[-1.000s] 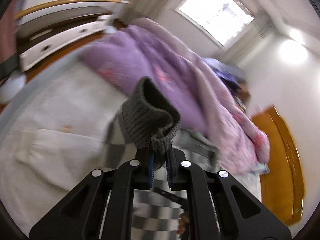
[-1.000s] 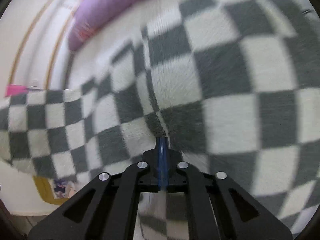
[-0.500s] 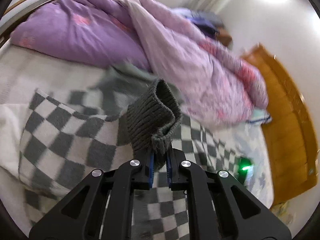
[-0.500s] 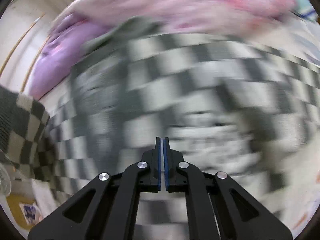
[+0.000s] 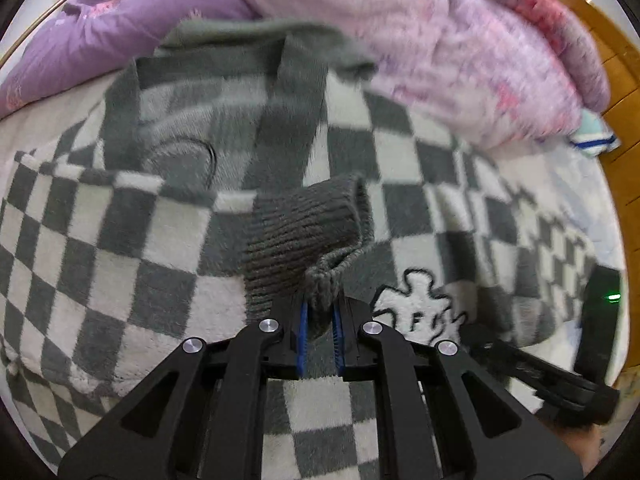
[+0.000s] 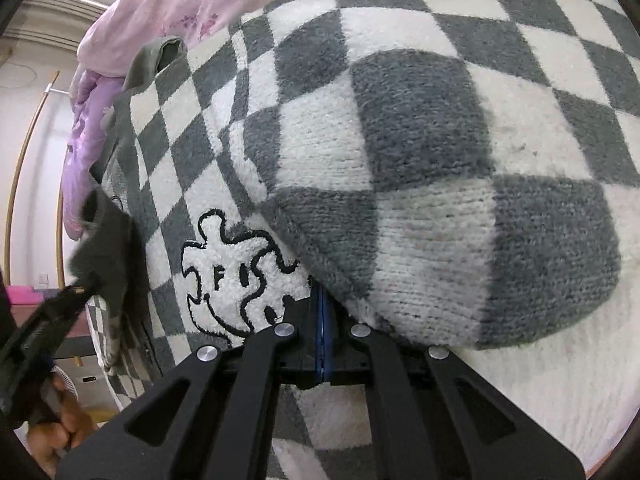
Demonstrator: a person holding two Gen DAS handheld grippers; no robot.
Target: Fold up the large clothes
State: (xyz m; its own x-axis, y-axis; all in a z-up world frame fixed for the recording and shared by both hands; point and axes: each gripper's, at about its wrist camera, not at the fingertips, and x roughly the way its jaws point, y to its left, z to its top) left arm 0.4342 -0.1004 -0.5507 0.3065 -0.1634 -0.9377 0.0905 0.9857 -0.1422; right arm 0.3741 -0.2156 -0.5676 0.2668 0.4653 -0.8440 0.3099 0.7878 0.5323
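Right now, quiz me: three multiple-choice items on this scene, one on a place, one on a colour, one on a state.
1. Where does the white cartoon patch sit?
A. on the checked sweater
B. on the quilt
C. on the wooden frame

2. What colour is the ribbed cuff?
A. red
B. dark grey
C. yellow

3. How is the left tool?
A. wide open, empty
B. shut on the cuff
C. lying on the floor

Answers: 1 A, it is stitched among the sweater's checks; 2 B, grey knit; 3 B, blue pads pinch the knit.

Purple quilt bunched — wooden footboard beyond.
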